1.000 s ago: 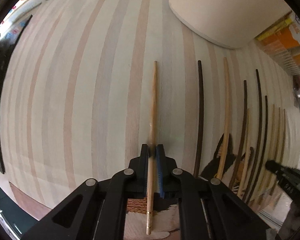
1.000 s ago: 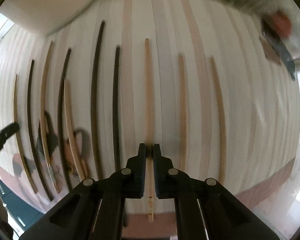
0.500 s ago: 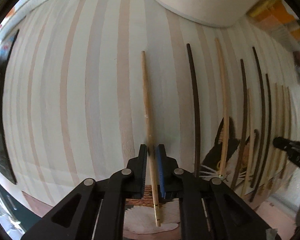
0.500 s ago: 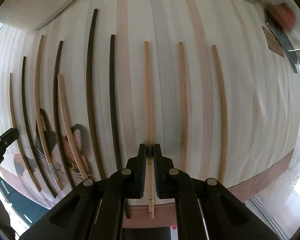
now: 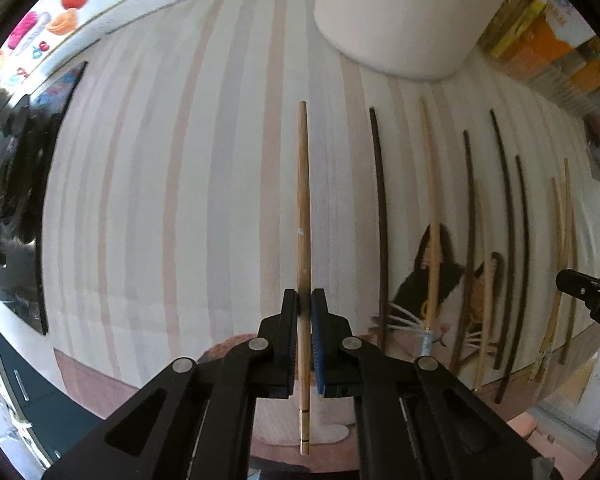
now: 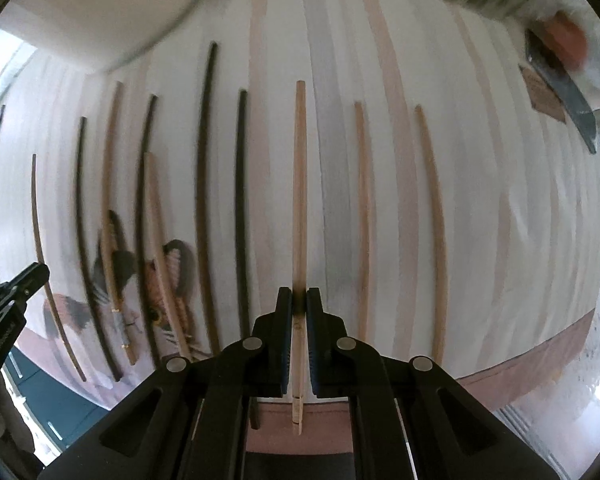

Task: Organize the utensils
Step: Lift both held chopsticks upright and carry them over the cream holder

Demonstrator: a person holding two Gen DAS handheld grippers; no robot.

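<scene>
Left gripper [image 5: 305, 304] fingers clamped on bamboo chopstick [image 5: 303, 216] | right gripper [image 6: 299, 304] fingers clamped on pale chopstick [image 6: 299, 200]

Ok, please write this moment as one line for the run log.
left gripper: shut on light bamboo chopstick | right gripper: shut on pale wooden chopstick | striped cloth: other chopsticks in row
</scene>
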